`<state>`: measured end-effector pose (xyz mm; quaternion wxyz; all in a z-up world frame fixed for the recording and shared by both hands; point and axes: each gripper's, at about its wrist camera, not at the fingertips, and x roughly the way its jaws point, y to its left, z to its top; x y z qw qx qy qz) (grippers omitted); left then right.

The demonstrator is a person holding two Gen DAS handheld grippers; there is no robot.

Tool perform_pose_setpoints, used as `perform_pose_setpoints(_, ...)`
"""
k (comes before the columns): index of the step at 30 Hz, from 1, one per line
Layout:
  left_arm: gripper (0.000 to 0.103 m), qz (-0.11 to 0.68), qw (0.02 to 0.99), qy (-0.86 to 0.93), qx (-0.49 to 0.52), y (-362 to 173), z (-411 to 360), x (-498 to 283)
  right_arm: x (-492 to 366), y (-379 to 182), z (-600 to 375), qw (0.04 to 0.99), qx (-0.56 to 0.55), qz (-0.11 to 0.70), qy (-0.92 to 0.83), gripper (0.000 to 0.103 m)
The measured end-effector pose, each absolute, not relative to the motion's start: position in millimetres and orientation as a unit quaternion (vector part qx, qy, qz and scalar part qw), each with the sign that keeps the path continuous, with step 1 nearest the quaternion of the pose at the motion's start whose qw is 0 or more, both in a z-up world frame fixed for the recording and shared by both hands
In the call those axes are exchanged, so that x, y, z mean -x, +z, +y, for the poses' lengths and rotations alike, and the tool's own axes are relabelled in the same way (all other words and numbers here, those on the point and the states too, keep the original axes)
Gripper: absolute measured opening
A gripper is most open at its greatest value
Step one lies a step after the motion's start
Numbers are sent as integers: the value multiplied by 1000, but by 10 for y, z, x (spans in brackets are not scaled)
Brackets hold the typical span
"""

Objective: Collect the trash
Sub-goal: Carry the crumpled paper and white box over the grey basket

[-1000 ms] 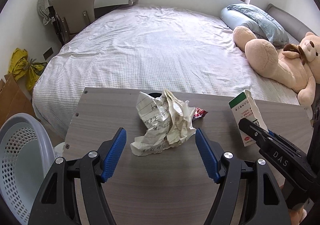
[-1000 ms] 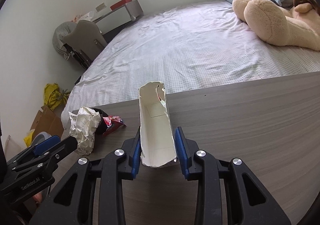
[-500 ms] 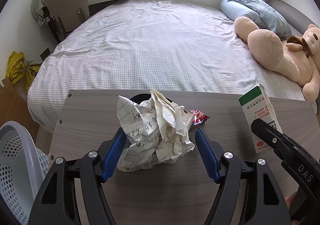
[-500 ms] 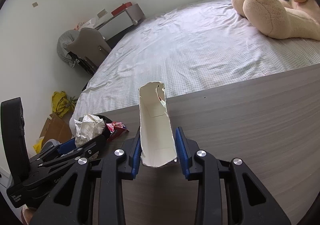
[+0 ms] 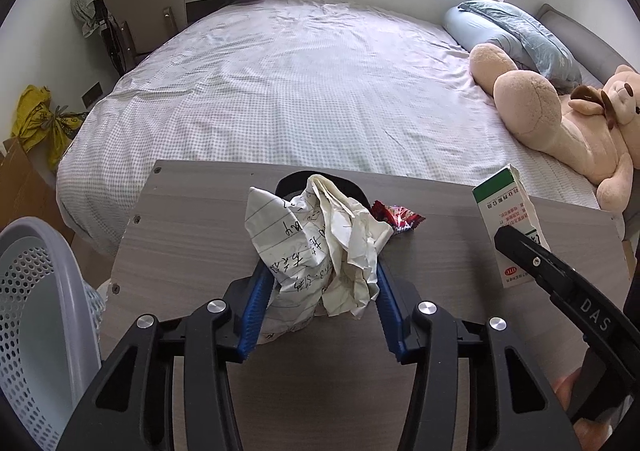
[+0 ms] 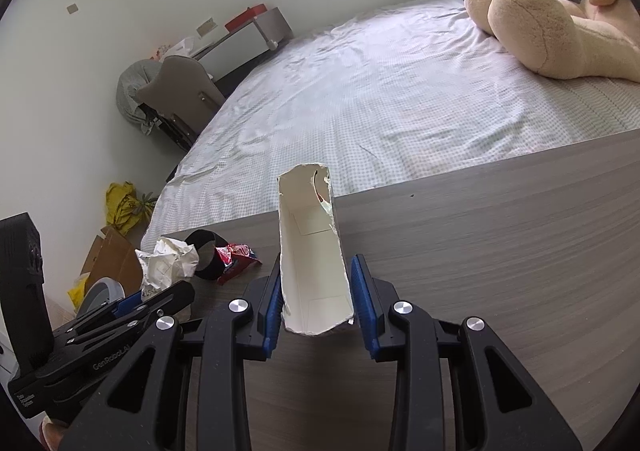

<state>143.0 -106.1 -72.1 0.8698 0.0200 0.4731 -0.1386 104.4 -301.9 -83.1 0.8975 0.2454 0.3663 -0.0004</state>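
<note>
My left gripper [image 5: 320,279] is shut on a crumpled ball of lined paper [image 5: 316,247] over the grey wooden table [image 5: 192,235]; the paper also shows in the right wrist view [image 6: 166,263]. My right gripper [image 6: 316,287] is shut on a torn white and green carton [image 6: 312,251], which stands at the right in the left wrist view [image 5: 506,223]. A red snack wrapper [image 5: 396,215] lies just behind the paper, next to a black round object [image 6: 204,251].
A pale perforated laundry basket [image 5: 36,315] stands low at the table's left end. A bed [image 5: 300,83] with a teddy bear [image 5: 560,119] lies beyond the table's far edge. A chair [image 5: 144,7], yellow bag [image 5: 40,119] and cardboard [image 6: 108,255] stand at the left.
My left gripper has moved forward around the crumpled paper and closed on it. My right gripper still holds the carton, nearly still.
</note>
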Motion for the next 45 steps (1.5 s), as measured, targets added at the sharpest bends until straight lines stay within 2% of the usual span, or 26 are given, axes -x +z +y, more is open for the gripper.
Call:
perform_pose_setpoints(21,48,418,904,-83,-16,-220,-329,-774,-720,-649,-2620,903,-206,377,18,32)
perform_pose_setpoints(29,48,401,914,-59,-2,-122,76,-596,-636,-478,-2105,908,-173,378,53,32)
perform_pose_setpoints(45,48,415,909,27,14,-252,1134,-425,-784,-384,-867,898,-105,397,160,32)
